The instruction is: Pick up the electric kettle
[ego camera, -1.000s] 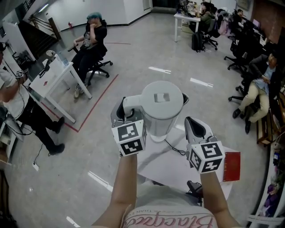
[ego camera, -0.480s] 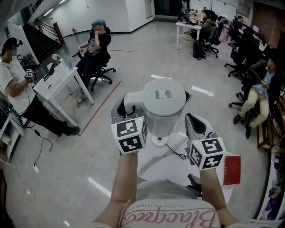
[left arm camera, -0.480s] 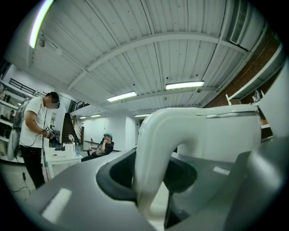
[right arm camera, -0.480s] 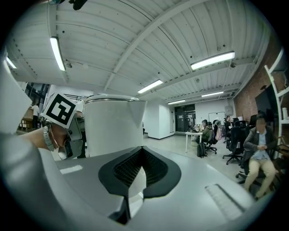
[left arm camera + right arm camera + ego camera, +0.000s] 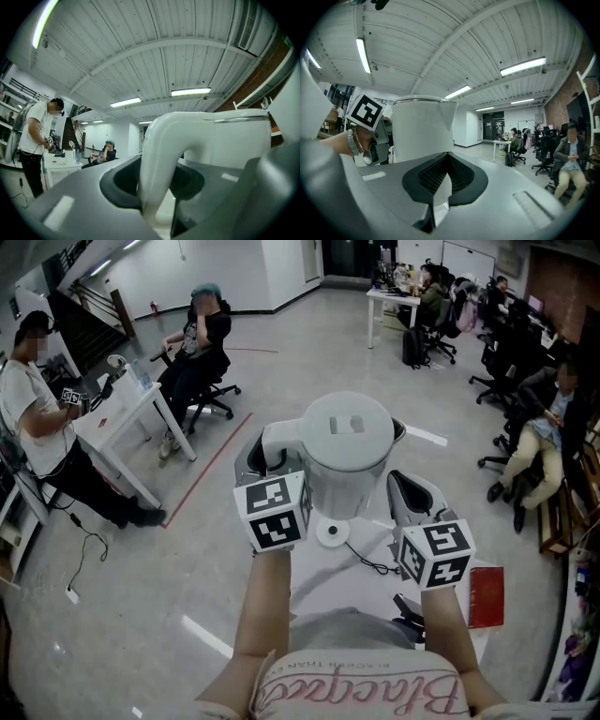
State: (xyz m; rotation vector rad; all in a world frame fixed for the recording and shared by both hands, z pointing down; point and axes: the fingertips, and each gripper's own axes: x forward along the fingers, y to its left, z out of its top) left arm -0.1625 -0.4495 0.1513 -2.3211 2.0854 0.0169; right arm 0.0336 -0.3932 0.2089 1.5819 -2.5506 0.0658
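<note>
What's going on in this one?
A person works two handheld grippers over a small white table. The left gripper is clamped on the handle of the white electric kettle. The kettle hangs above its round base on the table and looks lifted clear. The right gripper sits beside the kettle with its jaws together, holding nothing.
</note>
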